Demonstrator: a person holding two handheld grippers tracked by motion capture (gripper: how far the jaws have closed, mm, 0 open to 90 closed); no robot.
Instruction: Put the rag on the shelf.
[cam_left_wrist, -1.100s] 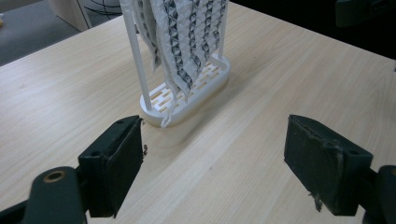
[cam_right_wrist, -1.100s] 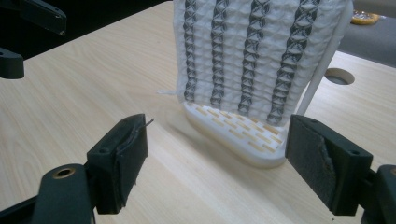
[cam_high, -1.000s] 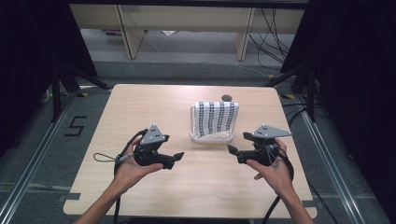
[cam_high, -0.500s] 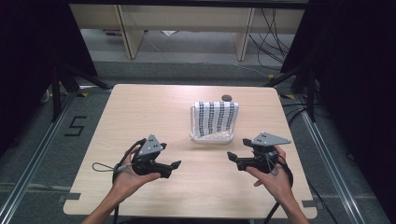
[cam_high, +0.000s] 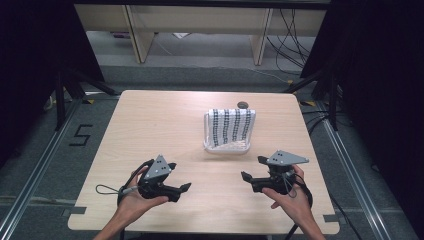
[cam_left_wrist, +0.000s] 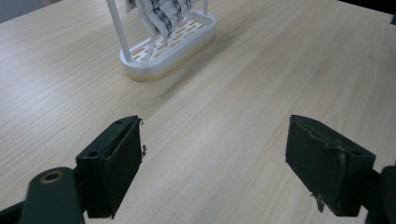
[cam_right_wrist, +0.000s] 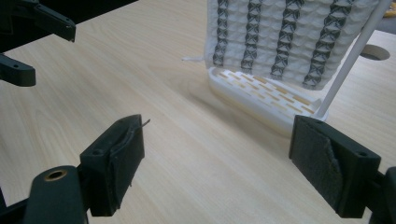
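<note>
Rack (cam_high: 227, 146) with cloth (cam_high: 231, 126) on desk (cam_high: 150, 125), far centre; left gripper (cam_high: 181, 180) and right gripper (cam_high: 253, 168) nearer, either side; hole (cam_high: 242, 104), probably, behind rack.

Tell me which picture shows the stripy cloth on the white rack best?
The right gripper view: the stripy cloth is close, so its black patterned stripes on white show clearly, hanging over the white rack. The high view shows the whole cloth, but small. The left gripper view catches just its lower folds.
</note>
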